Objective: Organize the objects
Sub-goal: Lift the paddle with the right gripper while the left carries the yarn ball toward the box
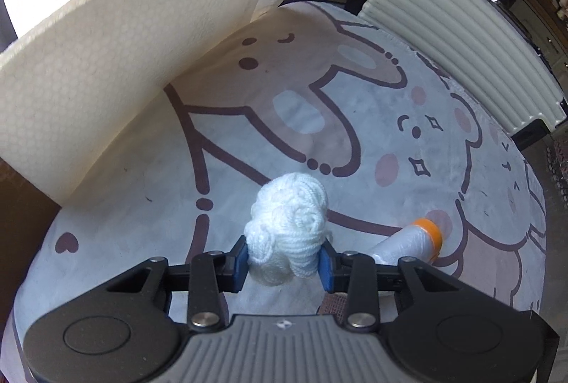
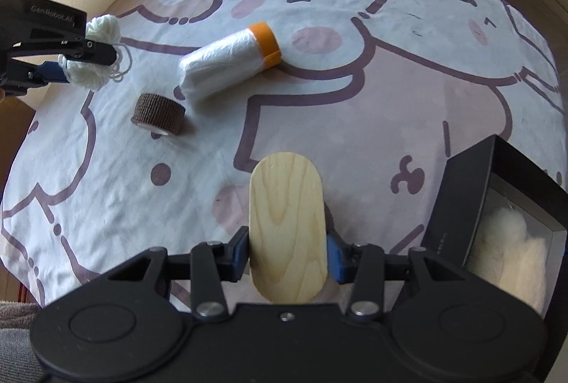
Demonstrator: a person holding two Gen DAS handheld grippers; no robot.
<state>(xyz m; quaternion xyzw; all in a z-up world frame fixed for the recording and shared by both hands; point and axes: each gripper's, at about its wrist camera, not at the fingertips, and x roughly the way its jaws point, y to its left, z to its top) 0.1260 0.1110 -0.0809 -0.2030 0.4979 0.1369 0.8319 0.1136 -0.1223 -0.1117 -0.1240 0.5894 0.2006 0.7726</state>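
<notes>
My left gripper (image 1: 284,264) is shut on a ball of white yarn (image 1: 289,223) and holds it just above the cartoon-print cloth. In the right wrist view the same gripper (image 2: 71,63) and the yarn (image 2: 103,27) are at the far left. My right gripper (image 2: 288,255) is shut on an oval wooden board (image 2: 287,226) over the near part of the cloth. A roll of white bags with an orange band (image 2: 227,59) lies in the middle; it also shows in the left wrist view (image 1: 411,241). A brown bandage roll (image 2: 159,114) lies near it.
The table is covered by a white cloth with purple cartoon bears (image 2: 390,98). A black box holding pale fluffy material (image 2: 497,216) stands at the right. A white foam sheet (image 1: 124,63) curves along the left edge. A ribbed cream suitcase (image 1: 461,34) stands behind the table.
</notes>
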